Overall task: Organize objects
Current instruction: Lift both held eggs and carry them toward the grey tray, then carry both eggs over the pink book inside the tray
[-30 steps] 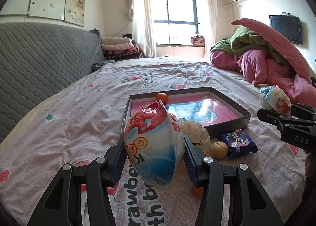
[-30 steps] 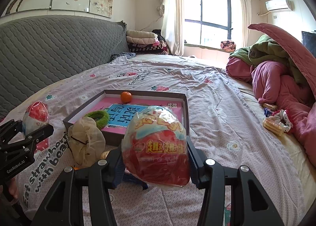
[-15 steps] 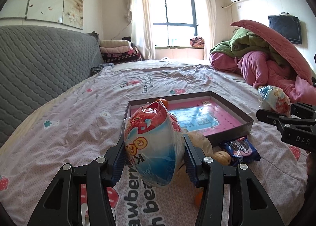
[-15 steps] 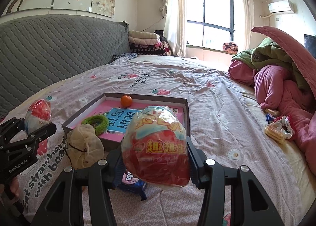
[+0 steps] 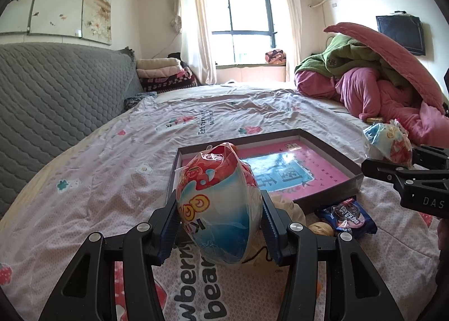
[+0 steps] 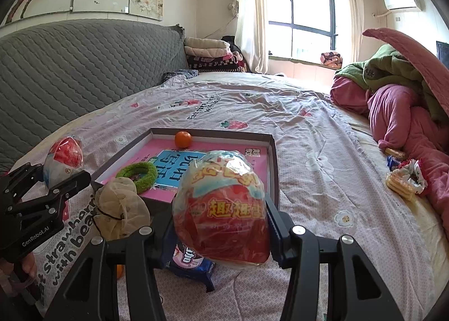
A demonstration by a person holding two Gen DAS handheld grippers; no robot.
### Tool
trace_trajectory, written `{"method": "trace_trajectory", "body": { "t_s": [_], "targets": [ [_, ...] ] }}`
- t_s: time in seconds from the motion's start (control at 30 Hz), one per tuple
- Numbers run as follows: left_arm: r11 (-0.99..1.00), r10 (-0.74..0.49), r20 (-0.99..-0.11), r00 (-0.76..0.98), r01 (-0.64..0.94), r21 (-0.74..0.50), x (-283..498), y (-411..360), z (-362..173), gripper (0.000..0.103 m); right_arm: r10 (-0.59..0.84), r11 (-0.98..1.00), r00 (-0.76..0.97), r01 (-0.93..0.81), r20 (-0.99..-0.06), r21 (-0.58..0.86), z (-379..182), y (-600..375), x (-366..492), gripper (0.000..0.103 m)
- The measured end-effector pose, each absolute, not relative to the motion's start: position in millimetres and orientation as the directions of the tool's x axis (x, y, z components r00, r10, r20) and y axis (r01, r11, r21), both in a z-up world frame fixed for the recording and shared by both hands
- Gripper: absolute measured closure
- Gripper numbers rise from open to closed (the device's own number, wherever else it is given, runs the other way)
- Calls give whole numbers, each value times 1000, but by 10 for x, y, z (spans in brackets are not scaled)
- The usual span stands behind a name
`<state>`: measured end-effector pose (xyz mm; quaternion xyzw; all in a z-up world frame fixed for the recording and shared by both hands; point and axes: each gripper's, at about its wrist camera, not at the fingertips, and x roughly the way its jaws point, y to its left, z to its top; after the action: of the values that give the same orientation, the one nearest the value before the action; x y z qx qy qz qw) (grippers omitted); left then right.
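Observation:
My left gripper (image 5: 220, 232) is shut on a wrapped toy egg (image 5: 220, 209), red on top and blue-white below, held above the bedspread. My right gripper (image 6: 221, 225) is shut on a second wrapped toy egg (image 6: 221, 209), red with yellow lettering. Each gripper shows in the other's view, the right one (image 5: 404, 178) and the left one (image 6: 47, 189). A shallow dark box with a pink floor (image 6: 263, 164) lies on the bed ahead of both; it holds a small orange (image 6: 183, 139) and a green ring (image 6: 137, 175).
In front of the box lie a beige hair net (image 6: 119, 206), a blue cookie packet (image 5: 346, 217), a walnut (image 5: 321, 228) and a second orange (image 6: 119, 271). Snack packets (image 6: 404, 178) lie at the right by a pink and green quilt pile (image 6: 407, 108). A grey headboard (image 6: 70, 74) runs along the left.
Both grippers have risen and drawn back a little from the box, each still holding its egg. The objects on the bed have not moved.

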<state>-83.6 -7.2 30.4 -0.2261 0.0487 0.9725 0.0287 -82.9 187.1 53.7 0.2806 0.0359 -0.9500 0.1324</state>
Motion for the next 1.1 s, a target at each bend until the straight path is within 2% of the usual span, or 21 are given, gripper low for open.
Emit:
{"method": "trace_trajectory", "body": {
  "t_s": [0.3,0.4,1.1],
  "targets": [
    [-993,24,-457,-889,-74,91,-975,-114,309,49,-211,-967,-809,254,-548,-2,522,1887,-915,50],
    [-991,14,-460,-888,-72,109,-1036,-112,322,49,-186,-966,-824,253,-536,-53,541,1839,-903,50],
    [-996,27,-479,-877,-67,65,-1329,-291,381,49,-195,-964,-827,261,-528,-54,578,1783,-1188,50]
  ]
}}
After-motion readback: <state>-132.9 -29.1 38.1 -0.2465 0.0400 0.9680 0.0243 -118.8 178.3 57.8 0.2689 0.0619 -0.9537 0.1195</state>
